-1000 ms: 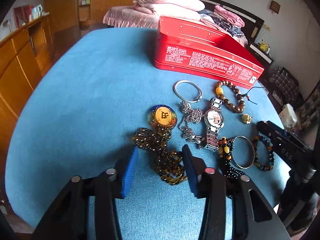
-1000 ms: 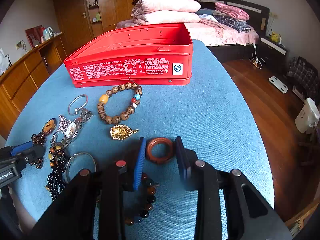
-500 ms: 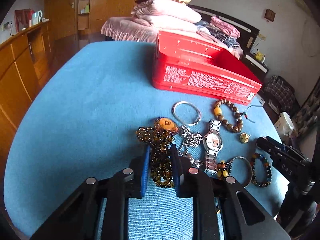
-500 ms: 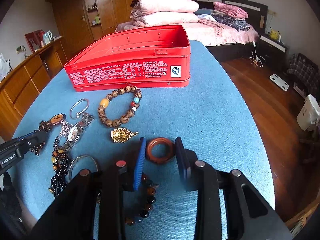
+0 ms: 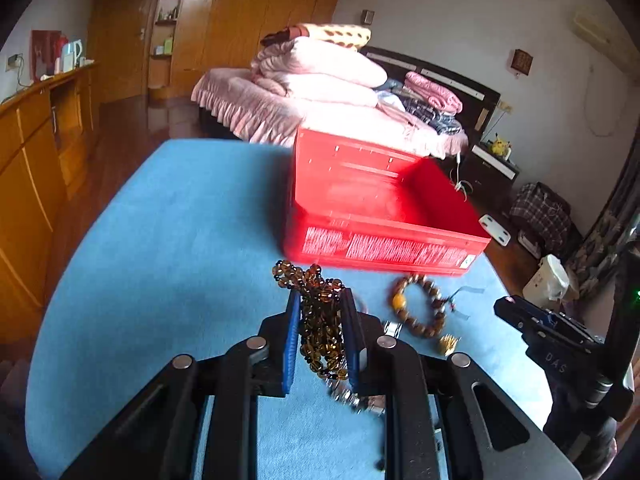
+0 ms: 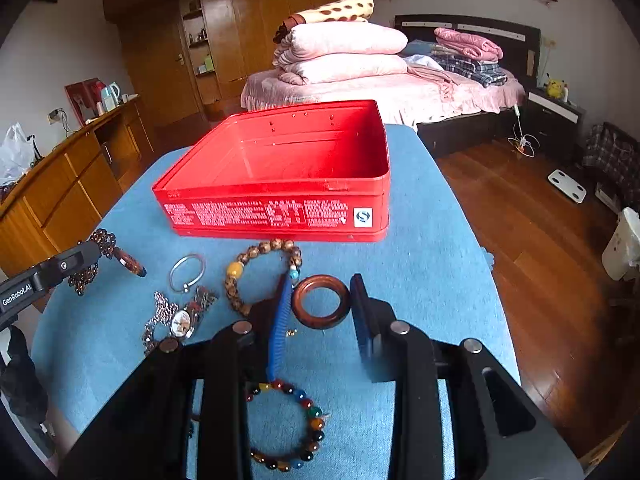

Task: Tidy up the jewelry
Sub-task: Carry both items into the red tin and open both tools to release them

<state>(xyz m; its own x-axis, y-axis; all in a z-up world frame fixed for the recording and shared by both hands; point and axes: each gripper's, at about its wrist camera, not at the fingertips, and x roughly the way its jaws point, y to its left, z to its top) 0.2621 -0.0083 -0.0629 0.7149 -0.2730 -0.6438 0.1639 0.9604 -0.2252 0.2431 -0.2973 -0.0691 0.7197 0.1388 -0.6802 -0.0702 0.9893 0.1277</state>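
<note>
My left gripper (image 5: 320,300) is shut on a long amber bead necklace (image 5: 322,332) and holds it lifted above the blue table, short of the open red tin (image 5: 380,216). From the right wrist view the necklace (image 6: 94,264) hangs from that gripper with its round pendant (image 6: 130,263). My right gripper (image 6: 320,284) is shut on a brown wooden ring (image 6: 321,301), raised over the table in front of the red tin (image 6: 280,184).
On the blue table (image 6: 432,248) lie a wooden bead bracelet (image 6: 256,268), a silver bangle (image 6: 186,274), a watch with a chain (image 6: 180,320), and a multicoloured bead bracelet (image 6: 292,424). A gold charm (image 5: 448,345) lies near the wooden bracelet (image 5: 418,306). The floor drops off to the right.
My left gripper closed on the amber necklace and lifted it off the table toward the tin. My right gripper has risen with the wooden ring still in it.
</note>
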